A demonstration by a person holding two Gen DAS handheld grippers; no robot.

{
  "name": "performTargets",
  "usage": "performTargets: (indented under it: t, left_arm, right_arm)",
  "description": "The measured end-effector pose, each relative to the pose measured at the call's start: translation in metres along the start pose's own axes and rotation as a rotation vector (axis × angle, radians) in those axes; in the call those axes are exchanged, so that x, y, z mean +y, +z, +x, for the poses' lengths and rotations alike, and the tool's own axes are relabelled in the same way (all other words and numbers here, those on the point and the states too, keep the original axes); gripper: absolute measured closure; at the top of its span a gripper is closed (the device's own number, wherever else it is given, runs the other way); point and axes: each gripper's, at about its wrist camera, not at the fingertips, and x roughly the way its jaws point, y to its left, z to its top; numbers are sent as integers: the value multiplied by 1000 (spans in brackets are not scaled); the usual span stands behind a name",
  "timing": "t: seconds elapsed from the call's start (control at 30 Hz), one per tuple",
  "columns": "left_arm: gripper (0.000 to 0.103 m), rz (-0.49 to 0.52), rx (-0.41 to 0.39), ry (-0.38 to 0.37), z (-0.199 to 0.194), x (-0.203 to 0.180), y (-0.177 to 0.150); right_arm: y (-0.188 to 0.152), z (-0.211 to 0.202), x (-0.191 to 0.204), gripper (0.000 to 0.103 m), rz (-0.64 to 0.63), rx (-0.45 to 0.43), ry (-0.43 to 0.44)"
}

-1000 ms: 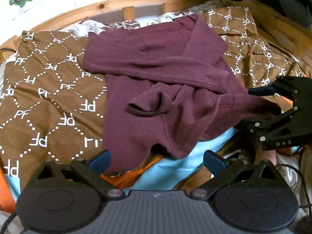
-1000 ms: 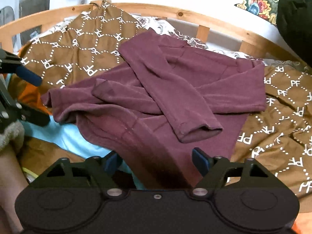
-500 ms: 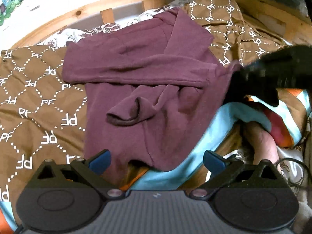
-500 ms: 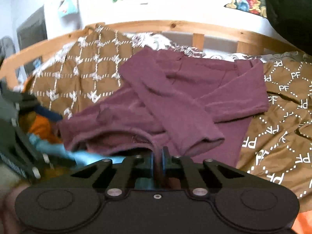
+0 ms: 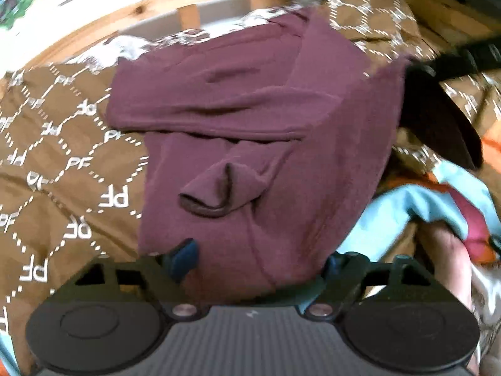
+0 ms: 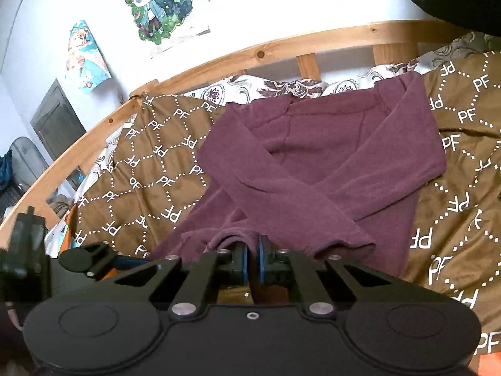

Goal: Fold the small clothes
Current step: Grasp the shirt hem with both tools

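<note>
Maroon sweater [image 6: 316,169] lies on the brown PF-print blanket [image 6: 156,163] on the bed, sleeves crossed over the chest, collar at 12 o'clock toward the wooden bed rail [image 6: 281,44].

Right wrist view, near to far: right gripper [image 6: 253,261] has its blue-padded fingers pinched narrow on the sweater's bottom hem at 6 o'clock, cloth bunched up between them. Beyond, one ribbed cuff [image 6: 341,246] sits at about 5 o'clock of the garment, sleeve running diagonally up to 10. Fabric is soft fleece-like knit, matte, with visible seams at the chest. Only this view shows the cartoon posters [image 6: 156,3] on the white wall at 11 o'clock, and the paisley sheet [image 6: 250,87] under the blanket edge.

Left wrist view, blurred: left gripper [image 5: 260,260] has fingers apart and closing, the hem edge between them; left blue pad [image 5: 184,257] is clear, the right one mostly hidden behind cloth, so I can't tell pad contact. The other cuff [image 5: 219,194] lies curled open mid-garment. Only this view shows light blue cloth [image 5: 422,200] and orange fabric at 3 o'clock, plus the right gripper as a dark smear at 2 o'clock lifting the sweater's edge.
</note>
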Motion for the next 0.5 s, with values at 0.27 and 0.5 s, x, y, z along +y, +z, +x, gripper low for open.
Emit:
performTargets:
  t: [0.27, 0.5]
  left_arm:
    - [42, -174, -106, 36, -24, 33, -3]
    - [42, -257, -145, 71, -28, 52, 0]
  right_arm:
    - [-9, 1, -11, 97, 39, -6, -6]
    - [-13, -4, -17, 97, 80, -65, -15]
